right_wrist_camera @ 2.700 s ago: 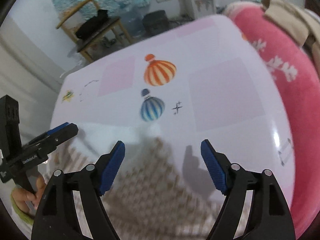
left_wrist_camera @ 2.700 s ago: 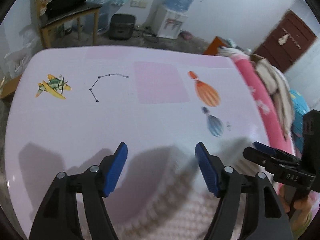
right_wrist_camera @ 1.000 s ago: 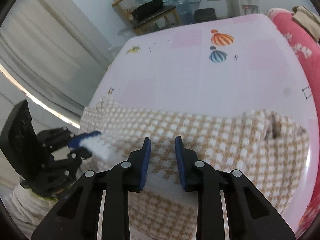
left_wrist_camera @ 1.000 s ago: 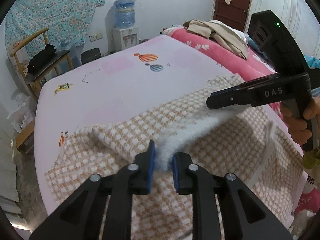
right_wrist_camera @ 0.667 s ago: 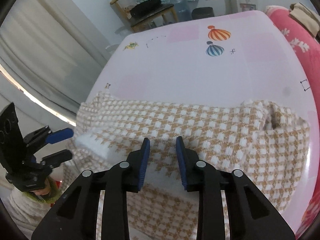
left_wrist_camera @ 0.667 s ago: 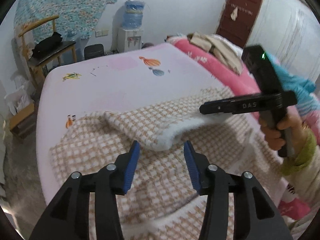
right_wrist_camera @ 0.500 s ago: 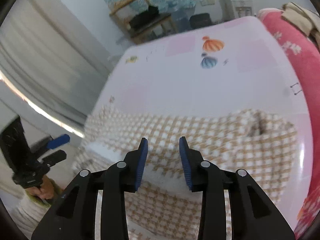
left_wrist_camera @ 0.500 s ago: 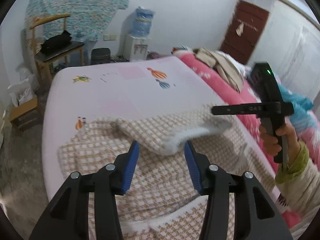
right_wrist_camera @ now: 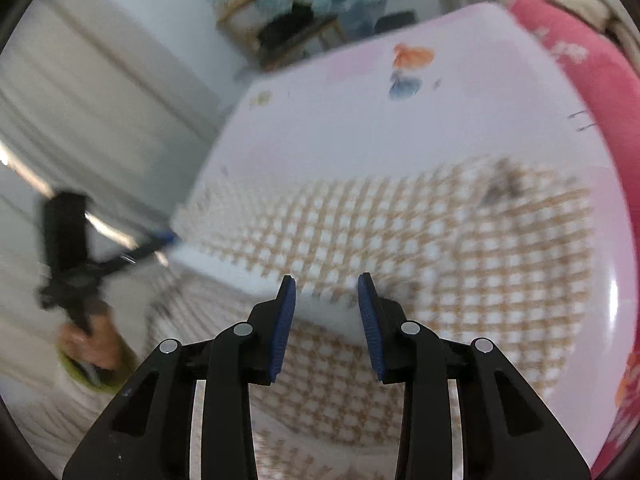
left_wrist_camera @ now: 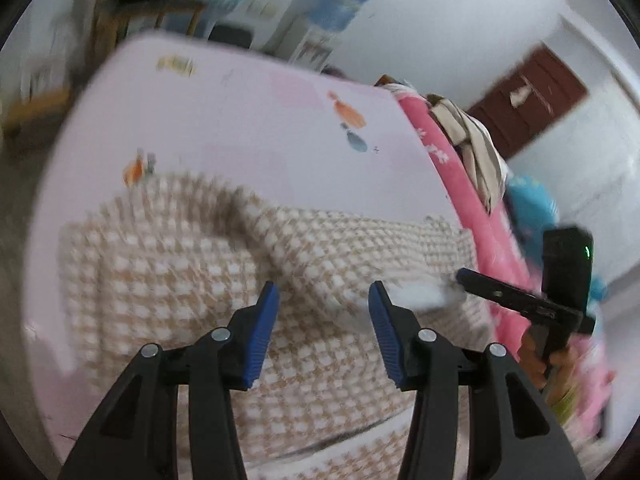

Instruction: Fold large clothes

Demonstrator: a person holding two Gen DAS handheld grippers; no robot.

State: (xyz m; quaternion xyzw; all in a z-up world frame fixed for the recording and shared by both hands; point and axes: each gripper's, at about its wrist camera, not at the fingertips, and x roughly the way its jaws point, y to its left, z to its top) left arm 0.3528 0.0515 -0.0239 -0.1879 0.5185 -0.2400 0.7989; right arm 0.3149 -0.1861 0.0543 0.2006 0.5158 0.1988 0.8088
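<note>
The left gripper (left_wrist_camera: pixel 322 332) no longer pinches the white fleecy hem: its blue pads stand apart, with the folded edge of the checked garment (left_wrist_camera: pixel 224 280) lying just beyond them, unpressed. The right gripper (right_wrist_camera: pixel 326 322) is opening too; the white edge sits between its pads, and through the blur I cannot tell whether they still touch it. So 1 fold looks laid: the near half of the tan-and-white garment has been carried over the far half and lies doubled near the front edge of the pink bed sheet (left_wrist_camera: pixel 248 120). Both grippers point steeply down at the cloth, each in a hand at the fold's opposite ends.
</note>
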